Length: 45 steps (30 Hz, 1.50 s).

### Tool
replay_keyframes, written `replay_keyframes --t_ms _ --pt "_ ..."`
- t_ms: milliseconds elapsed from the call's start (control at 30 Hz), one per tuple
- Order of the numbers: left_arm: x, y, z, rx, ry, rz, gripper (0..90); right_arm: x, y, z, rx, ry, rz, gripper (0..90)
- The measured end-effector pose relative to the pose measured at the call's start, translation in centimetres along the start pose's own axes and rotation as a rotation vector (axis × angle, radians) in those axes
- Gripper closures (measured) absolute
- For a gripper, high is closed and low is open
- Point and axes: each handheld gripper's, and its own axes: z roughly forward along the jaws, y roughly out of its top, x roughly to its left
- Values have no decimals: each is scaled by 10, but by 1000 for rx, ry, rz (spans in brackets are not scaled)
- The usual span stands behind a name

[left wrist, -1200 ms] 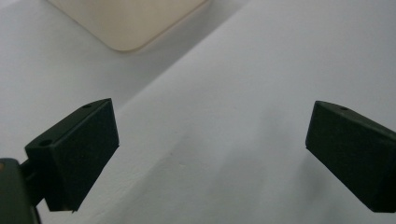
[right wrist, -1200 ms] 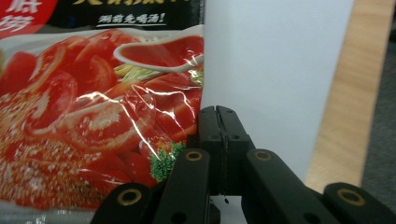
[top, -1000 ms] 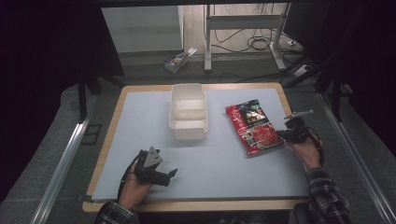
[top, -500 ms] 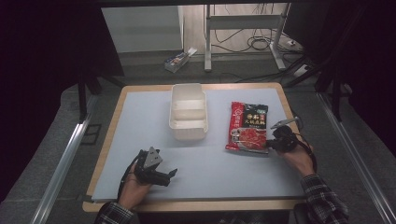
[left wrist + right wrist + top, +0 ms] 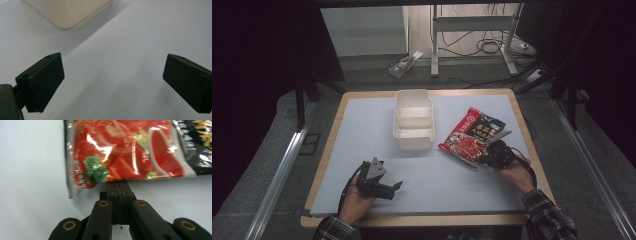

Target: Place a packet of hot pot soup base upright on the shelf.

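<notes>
A red and black noodle packet hangs tilted just above the mat, right of the white two-compartment container. My right gripper is shut on the packet's near edge; in the right gripper view the jaws pinch the lower seam of the packet. My left gripper rests low on the mat near the front left, pointing right. In the left gripper view its jaws stand wide apart, open, with only bare mat between them, and a corner of the container lies farther off.
A pale grey mat covers the wooden table. Behind the table, on the floor, lie a small box, a metal stand and cables. A metal rail runs along the left side.
My right gripper has carried the packet leftward and a little nearer, toward the container, and the packet has turned. The left gripper has stayed where it was.
</notes>
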Motion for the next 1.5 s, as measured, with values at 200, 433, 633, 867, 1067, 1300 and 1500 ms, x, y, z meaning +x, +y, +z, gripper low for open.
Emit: replay_keyframes --t_ms 200,433,633,867,1067,1300,1500 --pt "-1 0 1 9 8 10 40 -25 -7 -20 -84 -52 85 894" --pt "-2 1 1 14 17 30 41 -59 10 -21 -156 -127 140 869" --pt "-2 1 1 14 18 31 42 -93 53 3 -180 -225 167 889" --pt "-1 0 1 13 22 24 50 -126 86 45 -121 -279 196 884" --pt "0 0 1 12 17 12 52 -125 91 60 -66 -246 190 897" --pt "-1 3 2 21 -5 -4 53 -109 83 55 -80 -197 209 898" --pt "-6 8 6 29 -47 -30 53 -83 79 52 -67 -163 170 898"
